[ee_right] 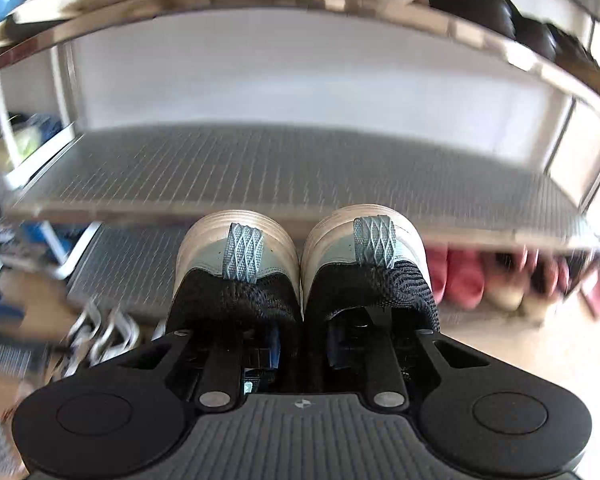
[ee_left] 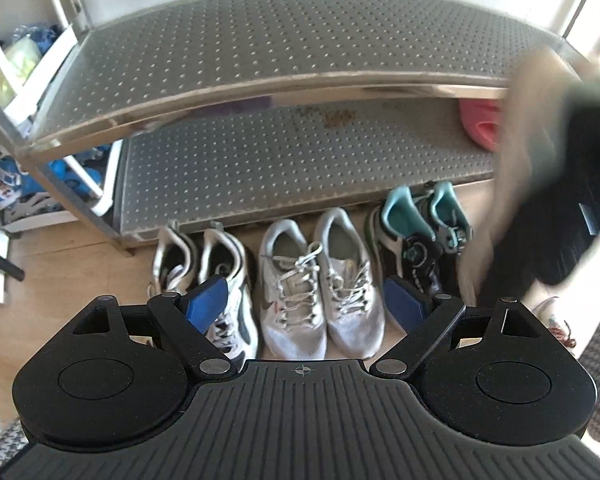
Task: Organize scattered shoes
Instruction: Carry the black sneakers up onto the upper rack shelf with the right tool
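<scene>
left tool [ee_left: 306,304] wide open, empty, above grey sneakers [ee_left: 316,284] | right tool [ee_right: 300,354] apparently clamps black shoes [ee_right: 300,276]

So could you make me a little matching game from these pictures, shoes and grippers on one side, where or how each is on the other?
Things:
1. pair of black mesh shoes with grey heel tabs
2. pair of light grey laced sneakers
3. pair of black sneakers with teal lining
4. left gripper

States:
A. open, holding nothing
B. on the floor, middle of the row
C. held in the right gripper
D. on the floor, right end of the row

Pairs: 1-C, 2-B, 3-D, 4-A
</scene>
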### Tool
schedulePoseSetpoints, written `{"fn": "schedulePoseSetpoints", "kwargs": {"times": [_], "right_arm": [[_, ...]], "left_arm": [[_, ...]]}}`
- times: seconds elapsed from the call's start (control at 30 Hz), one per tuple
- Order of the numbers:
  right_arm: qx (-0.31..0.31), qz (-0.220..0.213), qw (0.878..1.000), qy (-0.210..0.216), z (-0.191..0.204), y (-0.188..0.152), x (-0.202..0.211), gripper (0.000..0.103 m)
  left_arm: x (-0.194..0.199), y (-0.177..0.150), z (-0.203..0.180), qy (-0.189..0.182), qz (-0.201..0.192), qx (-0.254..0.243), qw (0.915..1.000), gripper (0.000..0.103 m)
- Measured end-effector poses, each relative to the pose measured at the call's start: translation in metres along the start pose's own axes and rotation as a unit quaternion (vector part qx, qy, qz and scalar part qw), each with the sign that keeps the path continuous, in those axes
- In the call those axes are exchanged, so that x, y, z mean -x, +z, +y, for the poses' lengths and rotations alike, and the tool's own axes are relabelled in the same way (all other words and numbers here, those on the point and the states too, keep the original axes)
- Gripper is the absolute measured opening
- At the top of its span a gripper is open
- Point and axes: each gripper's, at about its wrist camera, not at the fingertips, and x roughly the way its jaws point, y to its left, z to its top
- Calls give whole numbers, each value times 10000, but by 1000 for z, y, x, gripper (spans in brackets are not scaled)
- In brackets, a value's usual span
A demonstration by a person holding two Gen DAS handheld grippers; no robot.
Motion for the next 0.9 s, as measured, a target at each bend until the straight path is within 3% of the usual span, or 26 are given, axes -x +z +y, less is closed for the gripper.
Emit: {"fn": "schedulePoseSetpoints", "kwargs": {"times": [0.07,0.13,0.17,0.2,0.23,0.3,0.4,0.5,0.6,0.67,0.73,0.8,0.87,0.9], "right_arm": [[17,-134,9999,-89,-2,38,-28,23],[-132,-552,9983,-140,-4,90,-68,24],[-204,-701,9972,-155,-5,99,-83,25],[-274,-848,9959,-172,-6,109,-97,43],[-233,-922,9952,-232,-5,112,-106,48],[317,-738,9964,-259,4,120,-150,47],[263,-779,9963,-251,8,123,-160,73],[530,-860,9943,-329,4,123,-157,89],[609,-898,9935,-343,-3,125,-151,88],[598,-992,9925,-400,-6,124,-147,82],[580,-1089,9913,-457,-9,124,-142,69],[-35,-1506,9869,-574,-15,125,-147,68],[-412,-1505,9856,-643,-18,133,-163,72],[-741,-1330,9863,-640,-23,136,-177,86]], "left_arm": [[1,7,3,4,-48,7,10000,90],[-3,13,6,115,-40,36,9999,90],[-5,16,8,173,-21,38,9998,90],[-8,18,9,210,8,24,9998,90],[-10,20,9,229,46,11,9997,90],[-16,25,8,250,137,-10,9996,90],[-19,26,3,176,144,-77,9997,90],[-20,24,-4,144,156,-147,9997,90],[-21,19,-9,101,205,-154,9996,90],[-21,16,-11,84,236,-158,9996,90],[-21,16,-11,76,238,-154,9996,90],[-21,16,-11,76,230,-135,9996,90],[-24,17,-10,94,280,-123,9995,90],[-26,18,-9,103,305,-117,9994,90]]}}
